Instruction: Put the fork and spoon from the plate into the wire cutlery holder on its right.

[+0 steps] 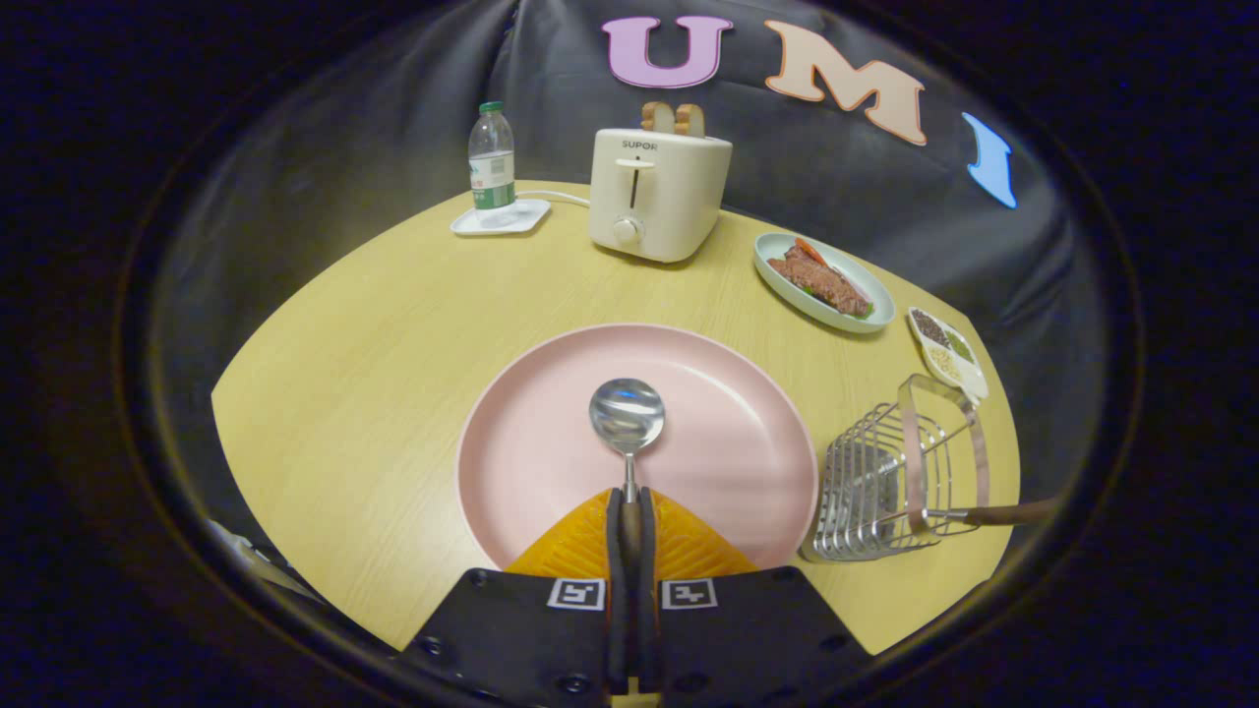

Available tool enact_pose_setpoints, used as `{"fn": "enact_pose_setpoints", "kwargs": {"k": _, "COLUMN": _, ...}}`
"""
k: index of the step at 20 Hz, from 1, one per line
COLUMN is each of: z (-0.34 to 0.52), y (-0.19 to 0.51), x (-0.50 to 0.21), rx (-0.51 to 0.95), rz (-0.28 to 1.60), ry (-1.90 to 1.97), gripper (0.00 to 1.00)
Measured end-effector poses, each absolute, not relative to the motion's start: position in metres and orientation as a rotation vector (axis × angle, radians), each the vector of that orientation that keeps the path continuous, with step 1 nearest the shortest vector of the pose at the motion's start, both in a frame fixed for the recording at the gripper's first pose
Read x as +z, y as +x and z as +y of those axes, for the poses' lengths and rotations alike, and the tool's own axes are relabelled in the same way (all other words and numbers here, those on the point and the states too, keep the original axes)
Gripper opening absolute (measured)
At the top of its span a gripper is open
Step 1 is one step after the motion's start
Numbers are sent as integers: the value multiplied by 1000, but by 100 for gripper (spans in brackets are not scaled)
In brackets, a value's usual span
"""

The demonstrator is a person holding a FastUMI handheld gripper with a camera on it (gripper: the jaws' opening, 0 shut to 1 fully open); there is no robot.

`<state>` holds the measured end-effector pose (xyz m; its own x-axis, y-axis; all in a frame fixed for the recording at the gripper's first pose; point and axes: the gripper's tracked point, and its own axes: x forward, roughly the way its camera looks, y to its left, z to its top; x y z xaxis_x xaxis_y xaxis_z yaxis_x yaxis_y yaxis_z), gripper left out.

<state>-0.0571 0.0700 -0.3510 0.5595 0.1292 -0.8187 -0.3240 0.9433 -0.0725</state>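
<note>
Gripper point(630, 511) clamped on the spoon point(627, 418) handle, bowl ahead over the plate point(551, 433); wire cutlery holder point(885, 482) off right.

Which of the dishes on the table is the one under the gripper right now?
The big round pink plate, bare apart from the spoon the gripper is shut on. The oval dish beyond it holds food, and the small tray carries the bottle.

At the far side of the table point(354, 393) a bottle point(491, 157) stands on a white tray point(500, 217), beside it a toaster point(656, 193) with two bread slices point(673, 119) sticking up, then a dish of meat point(824, 283) and a small condiment dish point(946, 351).
</note>
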Motion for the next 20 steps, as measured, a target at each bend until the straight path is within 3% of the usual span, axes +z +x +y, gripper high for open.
{"fn": "enact_pose_setpoints", "kwargs": {"k": 20, "z": -42, "y": -44, "x": -267, "rx": 329, "rz": 1089, "ry": -359, "gripper": 7}}
